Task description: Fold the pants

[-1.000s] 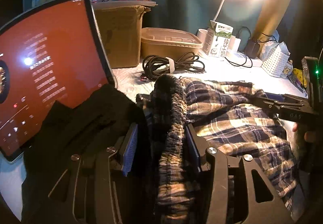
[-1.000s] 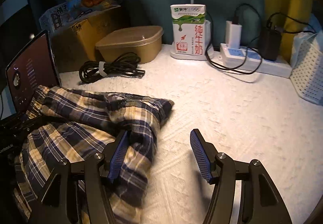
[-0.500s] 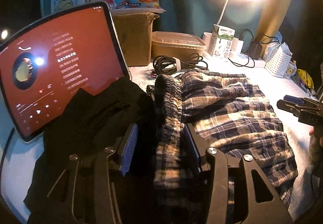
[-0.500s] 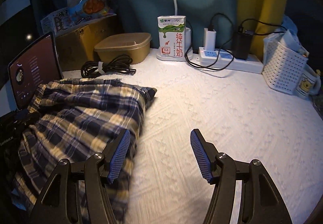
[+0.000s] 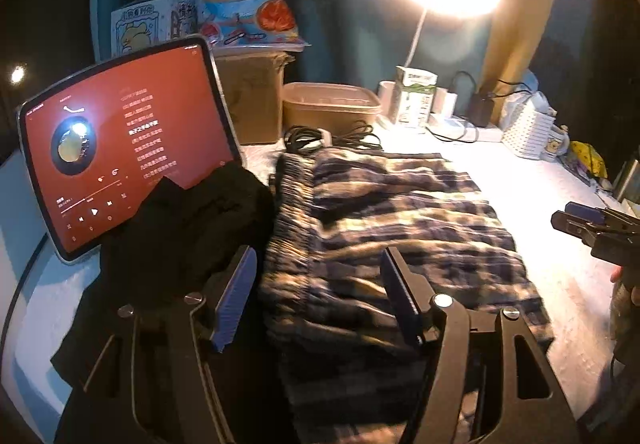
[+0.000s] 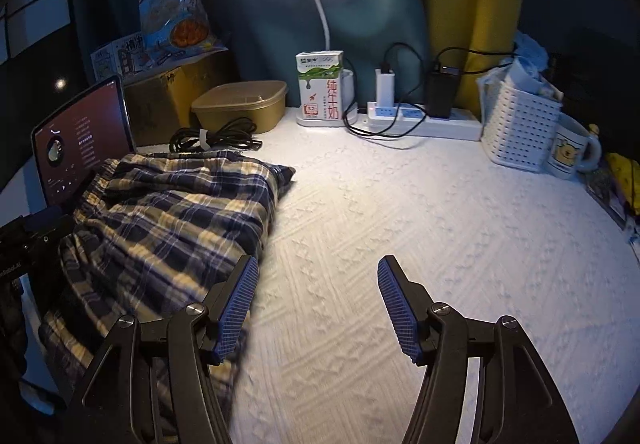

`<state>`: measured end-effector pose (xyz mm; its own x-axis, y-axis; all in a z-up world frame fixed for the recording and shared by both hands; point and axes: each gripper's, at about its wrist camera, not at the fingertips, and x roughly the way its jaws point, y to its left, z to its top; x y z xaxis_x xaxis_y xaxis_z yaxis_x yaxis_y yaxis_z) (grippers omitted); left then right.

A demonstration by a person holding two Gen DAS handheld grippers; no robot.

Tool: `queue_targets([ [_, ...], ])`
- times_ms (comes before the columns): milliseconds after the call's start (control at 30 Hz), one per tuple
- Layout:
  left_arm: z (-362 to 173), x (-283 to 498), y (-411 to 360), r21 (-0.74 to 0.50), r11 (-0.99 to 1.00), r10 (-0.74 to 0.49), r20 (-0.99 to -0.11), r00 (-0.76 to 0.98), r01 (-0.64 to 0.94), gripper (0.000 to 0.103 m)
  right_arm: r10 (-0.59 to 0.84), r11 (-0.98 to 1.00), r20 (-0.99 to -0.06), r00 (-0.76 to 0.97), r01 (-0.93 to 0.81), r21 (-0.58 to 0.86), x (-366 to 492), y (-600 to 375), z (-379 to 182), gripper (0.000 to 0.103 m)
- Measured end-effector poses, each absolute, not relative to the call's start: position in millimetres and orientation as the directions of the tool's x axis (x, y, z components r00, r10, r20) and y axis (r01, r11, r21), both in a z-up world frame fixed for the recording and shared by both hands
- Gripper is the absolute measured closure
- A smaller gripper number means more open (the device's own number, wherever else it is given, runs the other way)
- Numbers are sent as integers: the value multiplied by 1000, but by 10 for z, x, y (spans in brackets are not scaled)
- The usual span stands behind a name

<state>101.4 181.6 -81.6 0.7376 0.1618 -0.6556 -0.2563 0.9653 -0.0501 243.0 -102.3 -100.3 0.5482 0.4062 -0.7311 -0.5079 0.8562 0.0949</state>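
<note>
The blue and tan plaid pants (image 5: 400, 212) lie folded flat on the white textured cloth (image 6: 400, 212), elastic waistband toward the tablet. My left gripper (image 5: 318, 296) hovers above the waistband end; its jaws are opening and the pads stand clear of the fabric lying below and between them. My right gripper (image 6: 318, 304) is open over bare cloth just right of the pants (image 6: 172, 212), with nothing between its fingers. The left wrist view shows the right gripper (image 5: 580, 220) at the far right edge, and the left gripper (image 6: 36, 232) appears at the left edge of the right wrist view.
A black garment (image 5: 180, 228) lies left of the pants, against a lit red tablet (image 5: 120, 148). Behind are a coiled black cable (image 6: 212, 136), a brown lidded container (image 6: 240, 104), a milk carton (image 6: 320, 88), a power strip (image 6: 424, 120), a white basket (image 6: 520, 124) and a mug (image 6: 568, 152).
The left gripper let go of the bunched waistband, widened its jaws and drew back. The pants settled flat. The right gripper pulled back, away from the pants' edge.
</note>
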Motion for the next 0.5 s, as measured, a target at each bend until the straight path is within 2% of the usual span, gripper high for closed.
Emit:
queue_targets([
  [300, -743, 856, 1367, -64, 982, 96, -643, 760, -179, 38, 395, 874, -716, 576, -475, 100, 2159, -1383, -935, 38],
  [400, -703, 787, 1241, -108, 980, 63, -626, 777, -166, 37, 393, 880, -707, 588, -465, 102, 2064, -1516, -894, 38],
  [500, -666, 719, 1098, -130, 980, 41, -604, 796, -149, 33, 387, 887, -697, 604, -451, 101, 1969, -1654, -844, 38],
])
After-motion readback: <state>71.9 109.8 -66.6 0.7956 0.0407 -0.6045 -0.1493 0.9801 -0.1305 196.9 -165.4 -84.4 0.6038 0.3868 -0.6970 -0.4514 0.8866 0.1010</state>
